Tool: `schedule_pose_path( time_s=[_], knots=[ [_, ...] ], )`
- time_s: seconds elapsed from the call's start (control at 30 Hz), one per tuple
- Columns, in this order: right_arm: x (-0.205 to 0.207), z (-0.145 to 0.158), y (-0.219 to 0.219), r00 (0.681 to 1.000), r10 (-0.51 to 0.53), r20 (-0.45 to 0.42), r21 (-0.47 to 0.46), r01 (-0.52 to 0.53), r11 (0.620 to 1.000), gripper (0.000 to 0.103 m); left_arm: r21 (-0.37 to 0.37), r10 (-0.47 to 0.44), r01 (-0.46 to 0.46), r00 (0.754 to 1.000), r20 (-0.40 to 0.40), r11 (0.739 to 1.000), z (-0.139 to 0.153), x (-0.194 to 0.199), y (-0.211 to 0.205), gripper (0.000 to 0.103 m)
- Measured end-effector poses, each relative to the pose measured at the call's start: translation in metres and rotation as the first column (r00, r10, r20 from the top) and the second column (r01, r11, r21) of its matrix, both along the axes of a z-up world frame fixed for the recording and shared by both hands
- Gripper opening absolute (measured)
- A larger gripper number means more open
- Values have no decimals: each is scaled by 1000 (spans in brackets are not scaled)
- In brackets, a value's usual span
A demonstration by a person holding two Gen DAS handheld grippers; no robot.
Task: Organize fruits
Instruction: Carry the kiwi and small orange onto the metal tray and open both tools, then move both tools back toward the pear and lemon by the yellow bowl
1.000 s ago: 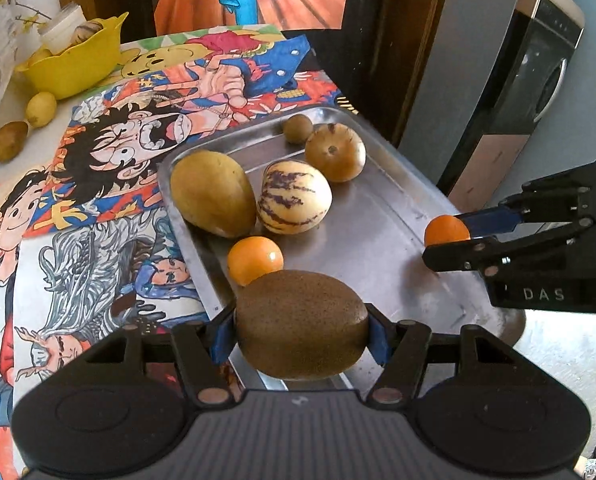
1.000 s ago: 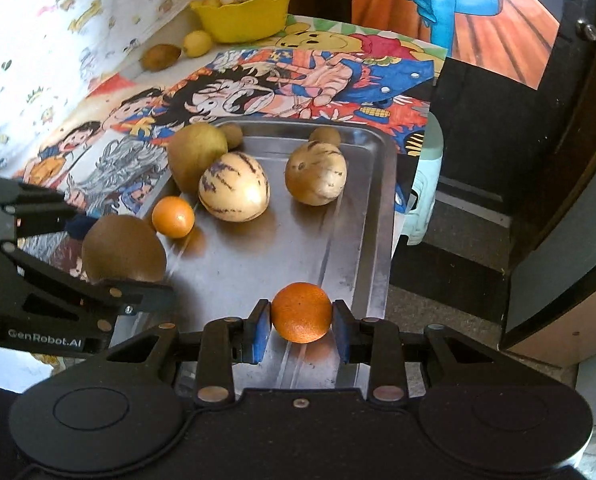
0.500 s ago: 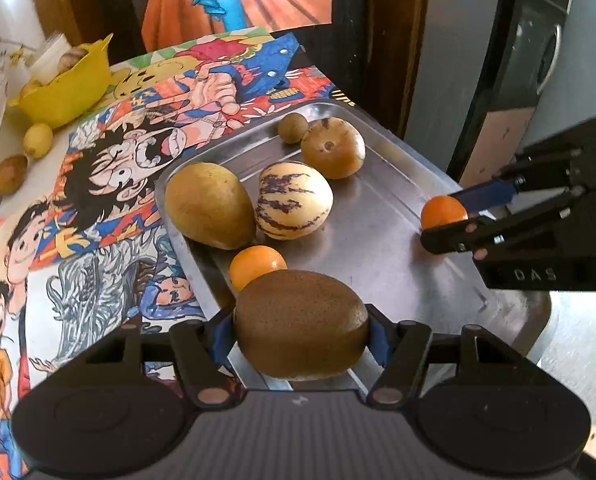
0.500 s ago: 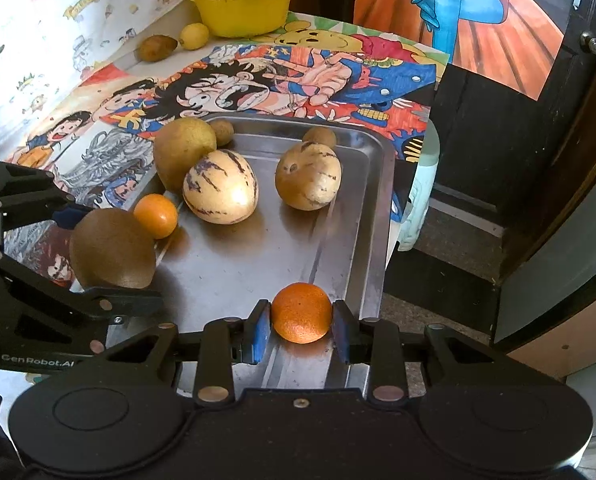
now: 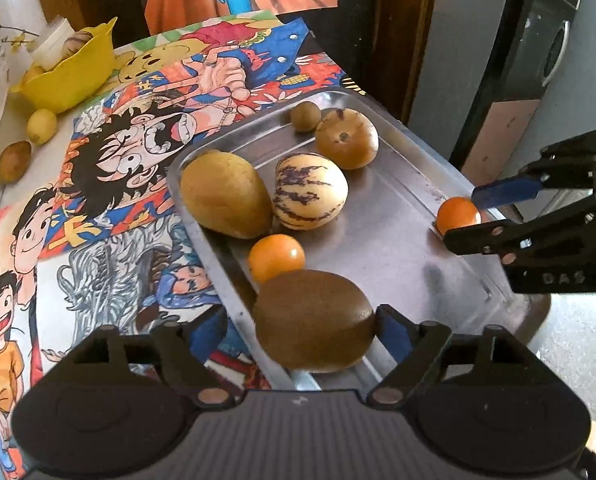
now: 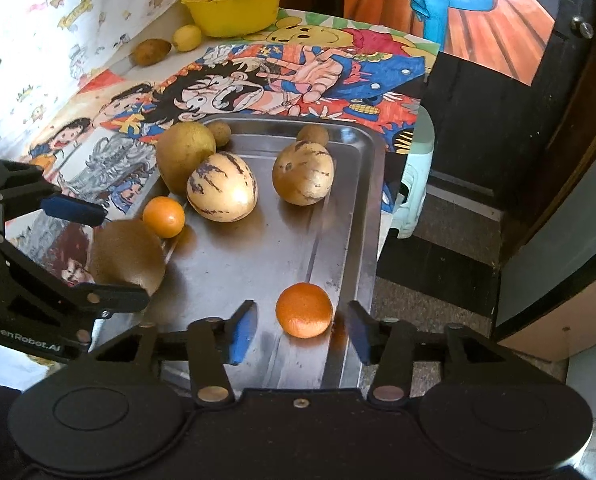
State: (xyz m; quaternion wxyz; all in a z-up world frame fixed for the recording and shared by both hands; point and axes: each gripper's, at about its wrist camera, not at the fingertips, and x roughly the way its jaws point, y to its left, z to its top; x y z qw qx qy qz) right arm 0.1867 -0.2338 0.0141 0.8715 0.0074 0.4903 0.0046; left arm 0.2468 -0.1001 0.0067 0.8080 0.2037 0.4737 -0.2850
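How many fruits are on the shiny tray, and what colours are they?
Orange: 2
Striped pale: 2
Yellowish, big: 1
Small tan-brown: 2
Big brown, at the tray's edge: 1
Total: 8

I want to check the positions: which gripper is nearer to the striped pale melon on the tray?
Left. The left gripper, opening around the brown fruit, is nearer to the striped melon. The right gripper stands at the tray's other edge, by the orange.
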Motion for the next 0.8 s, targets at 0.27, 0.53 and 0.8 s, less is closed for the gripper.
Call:
schedule_pose_path(
  time_s=[0.27,0.53,0.8],
  knots=[
    [-25,21,3,993,-110,-29,79,112,991,77,-21,18,-19,998,-64,1000,19,-7,21,98],
    [-49,34,23,978,-197,-75,104,204,973,96,2,6,-6,989,-146,1000,24,-17,42,102],
    [-58,36,45,967,-207,-145,132,226,965,101,51,-14,25,980,-197,998,21,-34,61,102]
  ],
)
